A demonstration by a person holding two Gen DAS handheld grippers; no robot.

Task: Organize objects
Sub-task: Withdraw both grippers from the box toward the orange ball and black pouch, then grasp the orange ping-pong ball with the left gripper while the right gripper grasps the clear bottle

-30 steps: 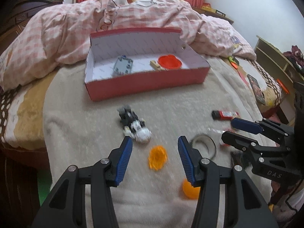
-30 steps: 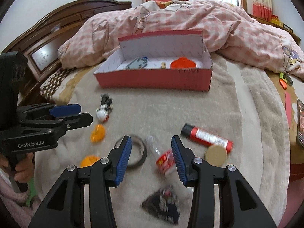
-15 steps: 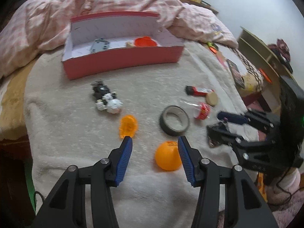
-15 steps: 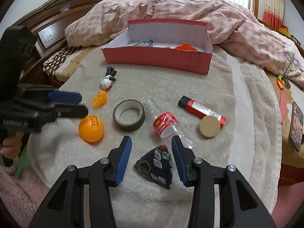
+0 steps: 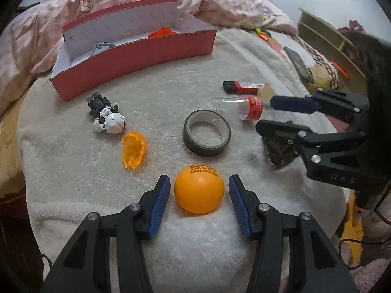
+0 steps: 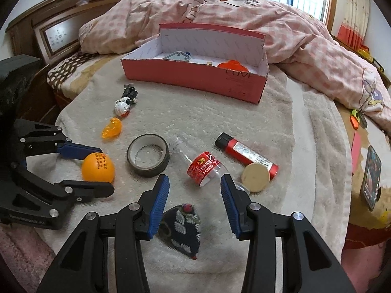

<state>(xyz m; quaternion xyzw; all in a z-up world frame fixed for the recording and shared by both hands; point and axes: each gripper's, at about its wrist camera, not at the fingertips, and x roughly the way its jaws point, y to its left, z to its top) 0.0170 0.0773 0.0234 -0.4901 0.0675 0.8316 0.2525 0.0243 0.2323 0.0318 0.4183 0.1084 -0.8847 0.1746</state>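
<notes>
An orange ping-pong ball [image 5: 199, 188] lies on the white blanket between the open fingers of my left gripper [image 5: 199, 196], not touched; the ball [image 6: 97, 167] and left gripper [image 6: 97, 168] also show in the right wrist view. My right gripper [image 6: 193, 201] is open above a dark patterned pouch [image 6: 182, 229], seen as well in the left wrist view [image 5: 278, 150] behind the right gripper [image 5: 266, 113]. A red open box [image 6: 195, 78] holds several items.
On the blanket lie a grey tape roll [image 6: 147, 155], a clear bottle with red label [image 6: 204, 166], a red tube [image 6: 246, 152], an orange clear piece [image 6: 112, 129] and a black-white toy figure [image 6: 125, 100]. A phone [image 6: 371, 177] lies right. A pink quilt [image 6: 268, 19] is behind.
My left gripper has moved forward and down so the orange ball now sits between its fingers. My right gripper has come lower over the dark pouch. Both stay open.
</notes>
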